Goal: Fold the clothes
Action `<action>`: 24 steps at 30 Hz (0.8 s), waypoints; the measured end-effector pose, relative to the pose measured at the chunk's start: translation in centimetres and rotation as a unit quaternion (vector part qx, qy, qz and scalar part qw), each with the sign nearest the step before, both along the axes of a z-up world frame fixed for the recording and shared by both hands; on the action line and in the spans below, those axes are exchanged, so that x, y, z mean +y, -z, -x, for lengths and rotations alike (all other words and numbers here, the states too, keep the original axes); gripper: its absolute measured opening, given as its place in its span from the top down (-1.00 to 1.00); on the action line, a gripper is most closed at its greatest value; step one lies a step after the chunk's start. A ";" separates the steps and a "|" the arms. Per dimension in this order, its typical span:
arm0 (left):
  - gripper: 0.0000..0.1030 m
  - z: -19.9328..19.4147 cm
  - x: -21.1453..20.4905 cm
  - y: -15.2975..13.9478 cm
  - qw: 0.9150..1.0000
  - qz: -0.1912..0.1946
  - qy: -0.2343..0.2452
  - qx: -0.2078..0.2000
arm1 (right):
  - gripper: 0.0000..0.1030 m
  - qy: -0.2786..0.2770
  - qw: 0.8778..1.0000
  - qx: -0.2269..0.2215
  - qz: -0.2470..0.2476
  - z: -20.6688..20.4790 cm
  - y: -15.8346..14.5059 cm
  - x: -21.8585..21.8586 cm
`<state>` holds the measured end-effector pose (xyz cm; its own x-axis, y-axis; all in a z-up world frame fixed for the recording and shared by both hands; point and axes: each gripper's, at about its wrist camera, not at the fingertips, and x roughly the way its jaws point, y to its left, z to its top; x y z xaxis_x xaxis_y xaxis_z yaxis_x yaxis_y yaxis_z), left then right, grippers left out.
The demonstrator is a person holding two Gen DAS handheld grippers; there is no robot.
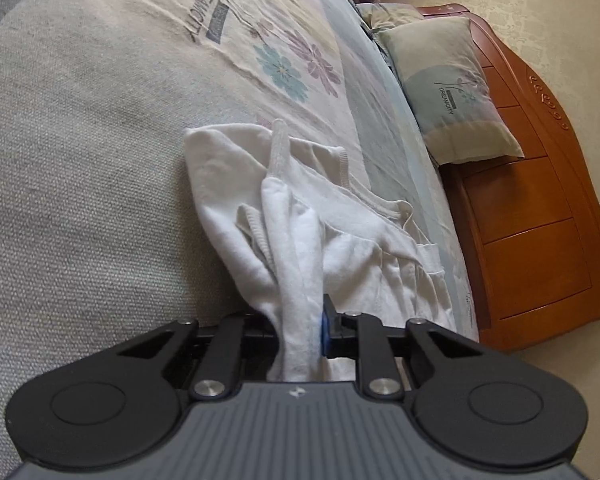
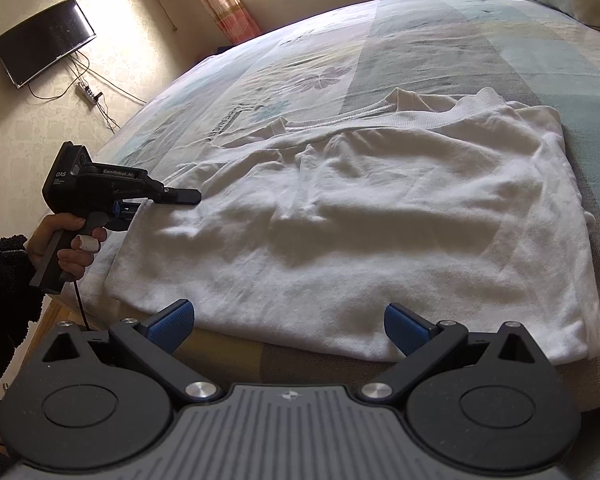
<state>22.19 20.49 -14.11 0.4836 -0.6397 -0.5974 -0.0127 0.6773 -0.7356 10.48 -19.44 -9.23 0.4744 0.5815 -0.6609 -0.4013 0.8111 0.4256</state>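
A white cotton knit shirt with a ribbed neckband (image 2: pixel 360 216) lies spread and rumpled on the bed with a pale floral-printed sheet (image 2: pixel 340 48), its body creased in soft ridges, its collar toward the far side and its hem reaching the bed's near edge. The left claw (image 1: pixel 300 332) is clamped on a bunched fold at the shirt's left side (seen from the right wrist it sits at that edge, held by a hand (image 2: pixel 70 244) in a dark fuzzy sleeve). The right claw (image 2: pixel 288 328) stands apart, its blue pads (image 2: pixel 172 326) just over the hem and pressing on nothing. Beyond the collar the sheet runs open and flat to a pale printed pillow (image 1: pixel 452 88) against an orange-brown wooden headboard (image 1: pixel 540 216); a black flat television (image 2: pixel 42 42) hangs on the wall.
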 end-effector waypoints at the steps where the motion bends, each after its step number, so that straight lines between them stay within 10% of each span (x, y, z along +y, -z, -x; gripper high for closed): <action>1: 0.61 0.1 -0.5 -0.5 1.000 -0.020 0.002 -0.005 | -1.00 0.000 1.000 0.000 -0.001 -0.1 -0.1 0.0; 7: 0.61 0.3 -2.9 -2.5 0.992 -0.121 0.026 -0.033 | -1.00 -0.017 1.000 -0.008 -0.017 -1.7 -1.2 1.3; 24: 0.60 0.3 -3.5 -2.7 0.988 -0.141 0.049 -0.049 | -1.00 0.019 0.997 0.000 -0.075 -13.5 0.6 7.3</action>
<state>21.87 17.02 -11.44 0.4917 -0.5016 -0.7118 0.1243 0.8495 -0.5128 24.01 -12.18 -9.79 0.4983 0.6552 -0.5679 -0.3709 0.7531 0.5434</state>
